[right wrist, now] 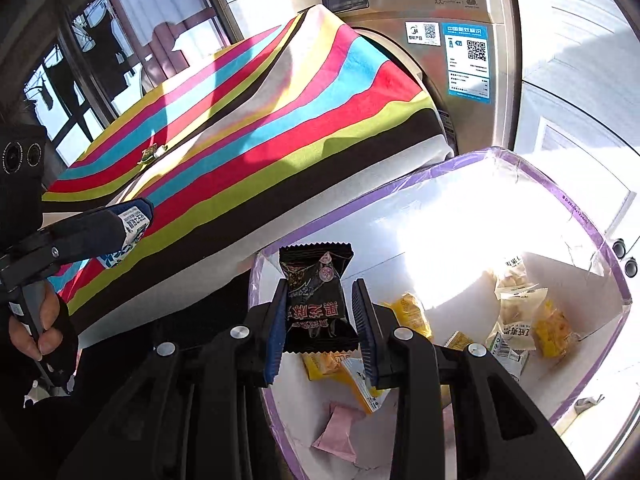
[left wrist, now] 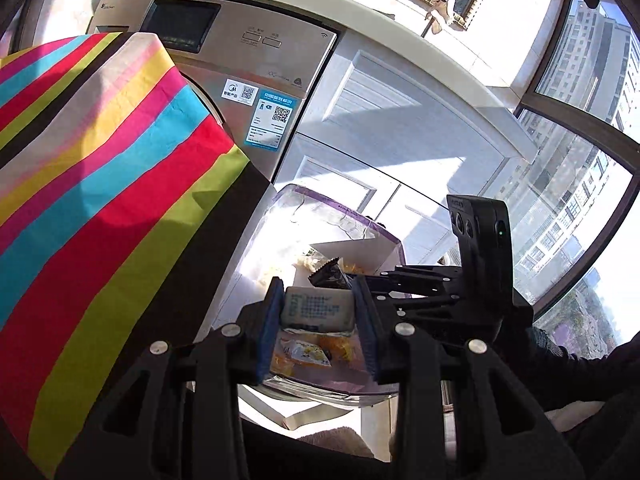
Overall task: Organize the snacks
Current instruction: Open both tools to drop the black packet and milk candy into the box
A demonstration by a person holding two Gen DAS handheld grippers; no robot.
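Sorting looks well along, judging by how much already lies in the bin. Nearest the right wrist camera, the right gripper (right wrist: 320,316) is clenched on one black snack packet (right wrist: 316,300), held upright between the blue pads above the near rim of the purple-edged bin (right wrist: 592,224). Nearest the other camera, the left gripper (left wrist: 318,312) is grasping one white packet with blue print (left wrist: 318,308), also over the bin, with the right-hand tool showing just beyond it to the right.

Below and beyond the black packet, the bin's white floor carries loose snacks. I count about three yellow packets (right wrist: 408,314), one pink packet (right wrist: 338,432) near the close rim, and two or three pale white packets (right wrist: 516,332) towards the far side; glare washes out the middle, so the tally is rough. A white cardboard divider (right wrist: 560,280) stands at the far side, but which compartment each packet belongs to I cannot tell.

Farther off, the striped cloth (right wrist: 240,140) covers the bench beside the bin, and only one small green-wrapped item (right wrist: 152,153) remains on it. So two packets wait to be dropped, and probably that last piece collected. Behind everything stands one washing machine (right wrist: 460,8).
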